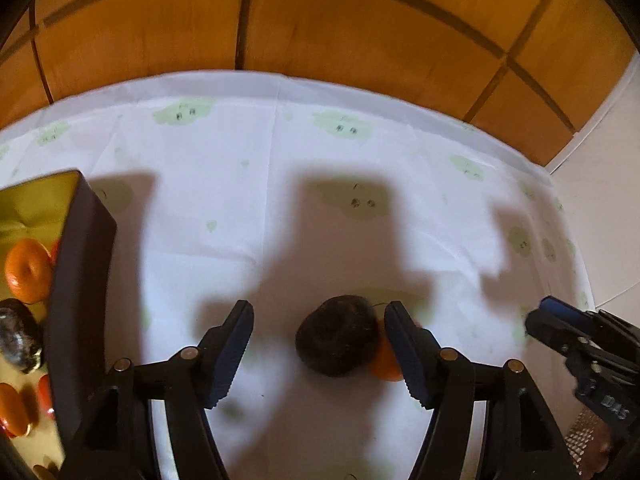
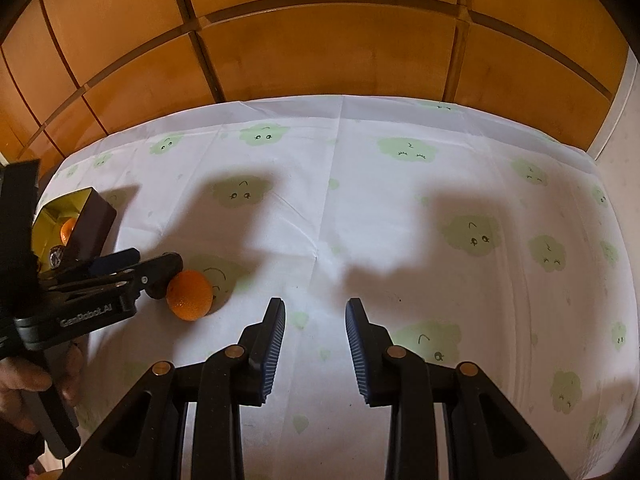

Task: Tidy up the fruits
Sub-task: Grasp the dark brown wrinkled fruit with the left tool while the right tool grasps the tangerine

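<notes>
Oranges plus dark fruit, maybe avocado, in box; both claws gaping, empty.

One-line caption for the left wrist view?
Open left gripper straddles a dark fruit beside an orange.

A tablecloth covers the bench, with a panelled wall behind it. A box stands at the left edge of the cloth; oranges and other fruit lie in it. Right of the box, a dark round fruit lies on the cloth between the fingers of the left tongs, with an orange touching its right side. The right tongs stand right of both, over bare cloth.
</notes>
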Motion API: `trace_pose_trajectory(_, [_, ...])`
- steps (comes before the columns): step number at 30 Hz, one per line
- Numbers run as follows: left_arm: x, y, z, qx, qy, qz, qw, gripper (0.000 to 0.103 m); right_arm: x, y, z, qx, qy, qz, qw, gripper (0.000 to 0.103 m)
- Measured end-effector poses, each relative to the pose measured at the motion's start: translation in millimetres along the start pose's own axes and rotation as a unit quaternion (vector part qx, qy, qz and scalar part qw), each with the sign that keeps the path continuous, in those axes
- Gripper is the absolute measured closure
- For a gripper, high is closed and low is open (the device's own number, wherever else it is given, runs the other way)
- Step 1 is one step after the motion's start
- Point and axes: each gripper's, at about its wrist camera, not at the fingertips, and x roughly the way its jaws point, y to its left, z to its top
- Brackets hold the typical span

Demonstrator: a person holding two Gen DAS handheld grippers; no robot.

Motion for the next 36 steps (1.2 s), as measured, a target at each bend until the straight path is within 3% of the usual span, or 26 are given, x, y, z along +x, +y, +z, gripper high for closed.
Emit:
trace_pose_trajectory(2, [2, 10, -1, -0.019, 0.004, -0.020, 0.9996, 0.038, 0, -1, 1, 0.000, 0.001, -0.001, 1.000, 0.071])
trace_pose_trajectory(4, [4, 18, -4, -0.026, 0.016, -0.024, 0.9992, 0.055, 0, -1, 1, 0.002, 0.001, 0.000, 1.000, 0.071])
trace_pose_trajectory(14, [-7, 22, -23, 0.008, 0.008, -0.002, 0.9999, 0.055, 1, -1, 1, -0.003, 0.000, -0.001, 1.000, 0.071])
trace_pose_trajectory(16, [-6, 18, -23, 0.019, 0.011, -0.002, 0.9998, 0.048, 1, -1, 1, -0.001, 0.000, -0.002, 1.000, 0.071])
trace_pose_trajectory(19, [-6, 15, -24, 0.024, 0.011, 0.003, 0.9997, 0.047, 0, -2, 2, 0.002, -0.002, -0.004, 1.000, 0.071])
trace_pose_trajectory(25, [-10, 9, -34, 0.052, 0.003, 0.018, 0.9985, 0.056, 1, -4, 1, 0.007, -0.001, -0.010, 1.000, 0.071])
trace_pose_trajectory(30, [-25, 1, -63, 0.083, -0.007, 0.020, 0.9963, 0.056, 1, -6, 0, 0.009, -0.002, -0.006, 1.000, 0.071])
trace_pose_trajectory(36, [-49, -6, -115, 0.131, -0.028, 0.036, 0.9903, 0.056, 1, 2, -3, 0.008, 0.004, 0.052, 0.999, 0.071])
